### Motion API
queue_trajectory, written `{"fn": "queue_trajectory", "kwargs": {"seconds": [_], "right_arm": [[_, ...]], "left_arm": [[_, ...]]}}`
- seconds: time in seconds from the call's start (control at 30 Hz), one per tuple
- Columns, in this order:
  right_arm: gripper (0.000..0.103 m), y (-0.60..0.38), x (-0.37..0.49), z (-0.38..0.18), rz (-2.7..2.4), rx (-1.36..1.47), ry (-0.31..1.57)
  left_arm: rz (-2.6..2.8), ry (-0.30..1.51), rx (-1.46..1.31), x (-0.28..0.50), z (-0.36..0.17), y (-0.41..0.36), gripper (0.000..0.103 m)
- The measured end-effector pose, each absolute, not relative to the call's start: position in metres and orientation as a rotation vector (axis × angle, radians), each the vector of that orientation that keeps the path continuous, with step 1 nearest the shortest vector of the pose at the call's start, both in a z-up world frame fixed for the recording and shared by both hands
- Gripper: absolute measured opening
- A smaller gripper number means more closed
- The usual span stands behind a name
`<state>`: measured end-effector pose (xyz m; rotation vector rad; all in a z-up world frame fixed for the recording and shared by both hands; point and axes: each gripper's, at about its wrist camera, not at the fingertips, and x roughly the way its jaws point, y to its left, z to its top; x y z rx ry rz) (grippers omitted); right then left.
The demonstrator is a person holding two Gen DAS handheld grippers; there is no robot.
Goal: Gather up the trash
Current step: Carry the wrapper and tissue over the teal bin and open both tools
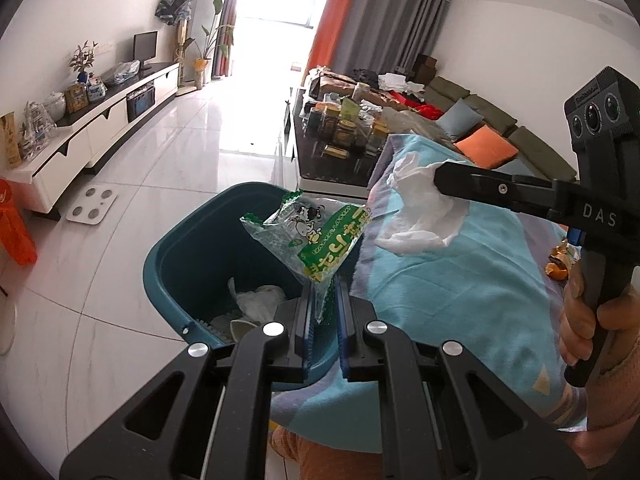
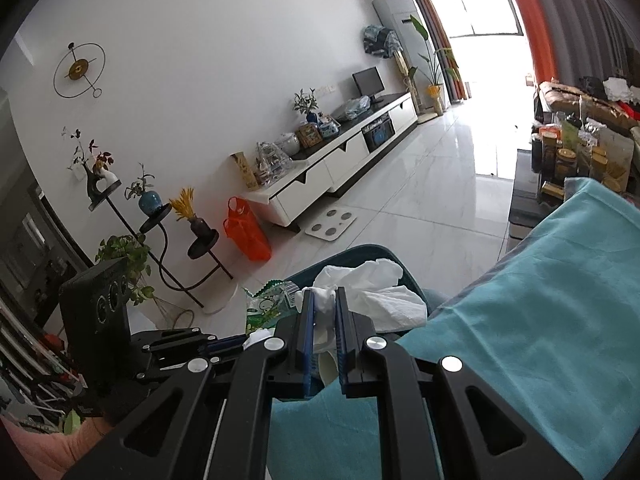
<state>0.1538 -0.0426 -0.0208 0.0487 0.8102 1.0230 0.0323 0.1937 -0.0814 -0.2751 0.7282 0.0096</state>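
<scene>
While both grippers hold trash, neither piece is in the bin. At lower centre of the left wrist view, the left gripper (image 1: 323, 304) has its jaws pinching the lower edge of a green and clear snack wrapper (image 1: 310, 236), which stands up above the open mouth of the teal bin (image 1: 180, 264). The bin sits on the white tiled floor (image 1: 160, 168), touching the edge of the worktop, which is covered by a teal cloth (image 1: 460, 300). Crumpled white paper (image 1: 260, 300) lies inside the bin, low in the frame.

At right centre of the same view, the right gripper (image 1: 440, 178) reaches in from the right edge, its jaws pinching a crumpled white tissue (image 1: 420, 216) that hangs above the cloth, just beside the bin rim. A hand (image 1: 580, 320) grips its handle at the lower right. Orange peel scraps (image 1: 558, 266) lie on the cloth near the right edge.

From the right wrist view, the right gripper (image 2: 324, 308) at lower centre has the tissue (image 2: 380, 292) bunched between its blue pads (image 2: 307, 328), with the bin rim (image 2: 376, 249) behind. The wrapper (image 2: 266, 306) shows just left of it, and the left gripper's body (image 2: 176, 344) lies at lower left.

A white TV cabinet (image 2: 340, 164) runs along the far wall, with a white bathroom scale (image 2: 331, 225) and an orange bag (image 2: 245, 234) on the floor before it.
</scene>
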Motion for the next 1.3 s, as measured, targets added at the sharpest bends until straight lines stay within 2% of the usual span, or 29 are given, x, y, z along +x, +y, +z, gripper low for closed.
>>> {"fn": "queue_trajectory", "kwargs": {"seconds": [0.93, 1.13, 1.3], "right_arm": [[0.012, 0.018, 0.185, -0.062, 0.987, -0.001, 0.974], [0.014, 0.022, 0.190, -0.067, 0.967, -0.002, 0.993], [0.021, 0.021, 0.192, -0.071, 0.955, 0.001, 1.007]], "left_arm": [[0.077, 0.833, -0.322, 0.073, -0.123, 0.208, 0.011], [0.093, 0.858, -0.331, 0.084, -0.134, 0.208, 0.014], [0.108, 0.868, -0.331, 0.091, -0.141, 0.207, 0.015]]}}
